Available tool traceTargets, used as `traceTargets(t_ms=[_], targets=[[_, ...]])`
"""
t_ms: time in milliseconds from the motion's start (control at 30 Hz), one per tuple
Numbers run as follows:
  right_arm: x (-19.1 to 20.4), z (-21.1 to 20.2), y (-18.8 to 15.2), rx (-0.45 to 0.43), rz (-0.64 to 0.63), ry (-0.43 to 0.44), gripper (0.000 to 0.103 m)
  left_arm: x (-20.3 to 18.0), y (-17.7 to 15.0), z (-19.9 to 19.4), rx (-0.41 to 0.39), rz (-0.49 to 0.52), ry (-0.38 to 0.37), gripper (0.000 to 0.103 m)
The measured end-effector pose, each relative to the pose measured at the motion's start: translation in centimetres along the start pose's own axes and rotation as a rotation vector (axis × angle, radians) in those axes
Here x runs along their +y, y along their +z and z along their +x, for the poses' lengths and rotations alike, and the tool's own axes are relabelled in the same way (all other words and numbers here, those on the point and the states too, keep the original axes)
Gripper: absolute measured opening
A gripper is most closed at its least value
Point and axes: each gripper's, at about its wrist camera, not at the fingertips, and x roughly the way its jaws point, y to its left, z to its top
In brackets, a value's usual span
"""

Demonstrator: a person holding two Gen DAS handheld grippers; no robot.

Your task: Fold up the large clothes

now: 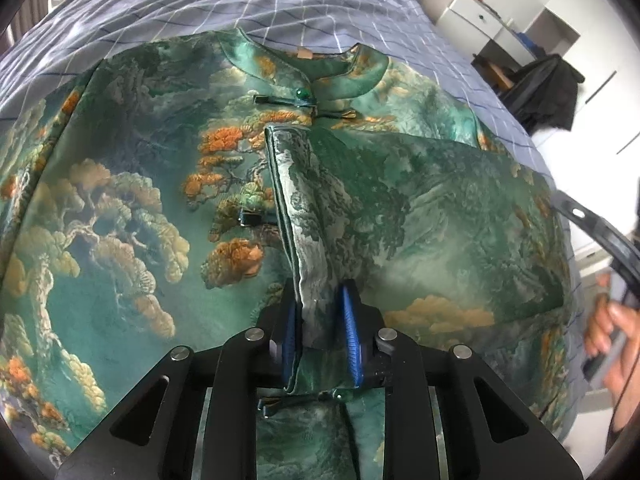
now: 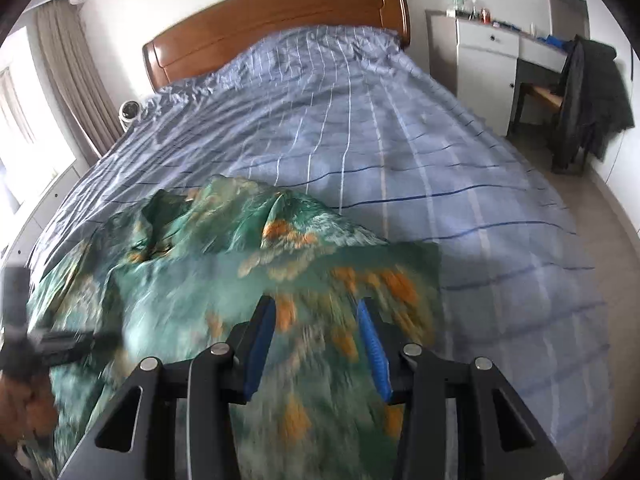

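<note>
A green garment printed with trees and clouds lies spread on the bed, its stand-up collar at the far end. My left gripper is shut on a raised fold along the garment's front flap edge, and the cloth fills the gap between the blue pads. In the blurred right wrist view my right gripper hangs open above the garment, near its right edge, with nothing pinched. A hand holding the right tool shows at the right edge of the left wrist view.
The blue checked bed sheet runs up to a wooden headboard. A white cabinet and a chair draped with a dark jacket stand right of the bed. A small white fan and curtains are on the left.
</note>
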Motion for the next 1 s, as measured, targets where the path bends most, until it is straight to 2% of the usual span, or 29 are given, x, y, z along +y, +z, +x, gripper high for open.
traceTargets(t_ms=[67, 167, 233, 367, 467, 567, 667, 733, 867, 1000], targets=[[-0.2, 2.6, 0.2, 0.042, 0.027, 0.001, 0.043, -0.2, 0.1, 0.4, -0.002, 0.006, 0.009, 0.022], [-0.6, 6.5, -1.2, 0.154, 0.055, -0.011, 0.043, -0.5, -0.1, 0.7, -0.011, 0.030, 0.023, 0.022], [-0.3, 5.9, -1.6, 0.131, 0.043, -0.012, 0.043, -0.4, -0.1, 0.6, -0.016, 0.039, 0.026, 0.022], [0.0, 2.9, -3.2, 0.141, 0.011, 0.039, 0.043, -0.2, -0.3, 0.5, -0.025, 0.039, 0.027, 0.022], [1.0, -0.2, -6.4, 0.161, -0.056, 0.040, 0.043, -0.3, -0.5, 0.5, -0.032, 0.041, 0.033, 0.023], [1.1, -2.3, -9.1, 0.198, -0.063, 0.046, 0.043, -0.5, -0.6, 0.7, -0.036, 0.049, 0.047, 0.023], [1.1, -1.6, -10.0, 0.232, -0.076, 0.022, 0.043, -0.9, -0.7, 0.9, -0.035, 0.060, 0.071, 0.024], [0.9, -0.4, -10.1, 0.255, -0.032, 0.013, 0.043, -1.2, -0.5, 0.8, -0.031, 0.065, 0.091, 0.024], [1.5, 0.9, -9.9, 0.264, -0.042, -0.037, 0.043, -1.4, -0.7, -0.2, -0.035, 0.061, 0.118, 0.034], [2.0, -0.2, -10.6, 0.208, -0.060, -0.068, 0.043, -1.2, -2.6, -2.9, -0.047, 0.064, 0.112, 0.047]])
